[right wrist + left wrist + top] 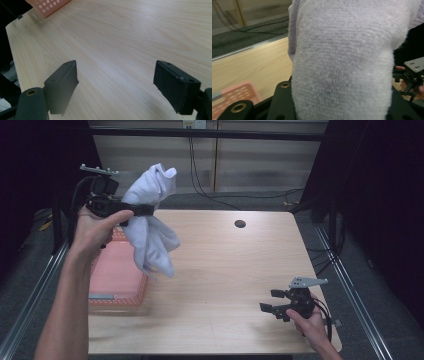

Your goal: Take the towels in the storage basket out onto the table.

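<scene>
A white towel (150, 220) hangs bunched in the air over the table's left side, above the pink basket (117, 280). My left gripper (145, 210) is shut on the towel's middle, held level and high. Seen along the left gripper, the towel (342, 62) covers the jaws from close up. My right gripper (272, 301) rests low near the table's front right corner, open, with bare wood between its jaws (116, 82).
The wooden table (235, 270) has a round cable hole (240, 224) at the back. The pink perforated basket sits at the left edge; its corner (47, 6) shows in the right gripper view. Dark frame rails flank the table.
</scene>
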`<move>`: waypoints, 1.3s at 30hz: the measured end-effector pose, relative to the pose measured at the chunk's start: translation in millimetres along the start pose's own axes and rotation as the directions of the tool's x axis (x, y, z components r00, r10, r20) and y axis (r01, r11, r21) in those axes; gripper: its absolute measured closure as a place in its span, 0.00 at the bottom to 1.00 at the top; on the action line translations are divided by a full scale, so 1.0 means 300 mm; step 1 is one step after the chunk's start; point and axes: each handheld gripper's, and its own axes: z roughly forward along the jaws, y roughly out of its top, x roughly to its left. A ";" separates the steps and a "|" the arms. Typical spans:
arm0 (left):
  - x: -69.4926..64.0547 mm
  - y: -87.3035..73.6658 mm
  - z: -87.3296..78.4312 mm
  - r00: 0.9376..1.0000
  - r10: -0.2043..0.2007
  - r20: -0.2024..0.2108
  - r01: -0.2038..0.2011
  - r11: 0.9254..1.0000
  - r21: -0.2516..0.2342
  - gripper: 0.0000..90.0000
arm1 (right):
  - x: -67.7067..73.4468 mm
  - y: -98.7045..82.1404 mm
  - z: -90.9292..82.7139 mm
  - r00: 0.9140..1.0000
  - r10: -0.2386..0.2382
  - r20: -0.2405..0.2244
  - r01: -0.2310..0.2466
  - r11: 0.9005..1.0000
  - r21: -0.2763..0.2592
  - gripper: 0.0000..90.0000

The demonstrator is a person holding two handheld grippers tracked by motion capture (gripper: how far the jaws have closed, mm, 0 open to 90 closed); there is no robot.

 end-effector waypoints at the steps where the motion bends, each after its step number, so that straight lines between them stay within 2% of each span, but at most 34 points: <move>1: -0.011 -0.001 0.018 1.000 0.012 0.000 -0.012 1.000 0.011 0.62 | 0.000 0.000 -0.002 1.000 0.000 0.001 0.000 1.000 0.002 0.21; 4: -0.043 -0.009 0.073 1.000 0.028 0.014 -0.029 0.999 0.033 0.62 | 0.000 -0.001 -0.006 1.000 0.003 0.005 -0.003 1.000 -0.004 0.21; 11: -0.121 -0.043 0.207 0.995 0.061 0.075 -0.067 0.995 0.080 0.61 | -0.002 -0.002 -0.005 1.000 0.003 0.004 -0.003 1.000 -0.001 0.21; 17: -0.181 -0.103 0.329 0.990 0.069 0.119 -0.084 0.989 0.121 0.61 | -0.005 -0.003 -0.009 1.000 0.000 0.009 0.000 1.000 -0.003 0.21; 21: -0.235 -0.161 0.424 0.987 0.086 0.138 -0.108 0.981 0.162 0.60 | -0.004 -0.004 -0.009 1.000 0.002 0.010 -0.002 1.000 -0.003 0.21; 25: -0.274 -0.228 0.516 0.979 0.107 0.175 -0.145 0.964 0.222 0.60 | -0.002 -0.004 -0.011 1.000 -0.001 0.009 0.001 1.000 -0.003 0.22; 27: -0.287 -0.260 0.553 0.976 0.098 0.196 -0.144 0.961 0.235 0.60 | -0.002 -0.004 -0.013 1.000 -0.002 0.011 0.002 1.000 -0.007 0.22; 29: -0.292 -0.294 0.584 0.974 0.065 0.215 -0.118 0.962 0.245 0.59 | -0.004 -0.005 -0.014 1.000 -0.004 0.013 0.004 1.000 -0.005 0.22; 30: -0.293 -0.315 0.600 0.975 0.067 0.212 -0.121 0.960 0.254 0.59 | -0.006 -0.005 -0.014 1.000 -0.003 0.015 0.003 1.000 -0.002 0.22; 32: -0.286 -0.364 0.634 0.974 0.042 0.223 -0.102 0.959 0.263 0.59 | -0.009 -0.006 -0.016 1.000 0.008 0.015 -0.008 1.000 -0.004 0.21; 34: -0.284 -0.402 0.662 0.977 0.052 0.205 -0.110 0.952 0.286 0.59 | -0.009 -0.007 -0.018 1.000 0.009 0.016 -0.008 1.000 -0.008 0.21; 35: -0.282 -0.423 0.675 0.976 0.049 0.210 -0.109 0.952 0.285 0.59 | -0.009 -0.008 -0.017 1.000 0.008 0.017 -0.008 1.000 -0.008 0.21; 36: -0.275 -0.449 0.691 0.972 0.028 0.232 -0.093 0.956 0.277 0.59 | -0.008 -0.008 -0.017 1.000 0.009 0.015 -0.008 1.000 -0.005 0.21; 37: -0.272 -0.468 0.700 0.974 0.026 0.223 -0.090 0.955 0.283 0.58 | -0.008 -0.008 -0.015 1.000 0.002 0.015 -0.002 1.000 -0.004 0.21; 38: -0.266 -0.490 0.711 0.975 0.017 0.220 -0.080 0.957 0.279 0.58 | -0.007 -0.008 -0.014 1.000 0.003 0.016 -0.003 1.000 -0.001 0.21; 39: -0.261 -0.508 0.720 0.978 0.023 0.207 -0.083 0.954 0.287 0.58 | -0.007 -0.007 -0.013 1.000 0.006 0.015 -0.006 1.000 -0.002 0.21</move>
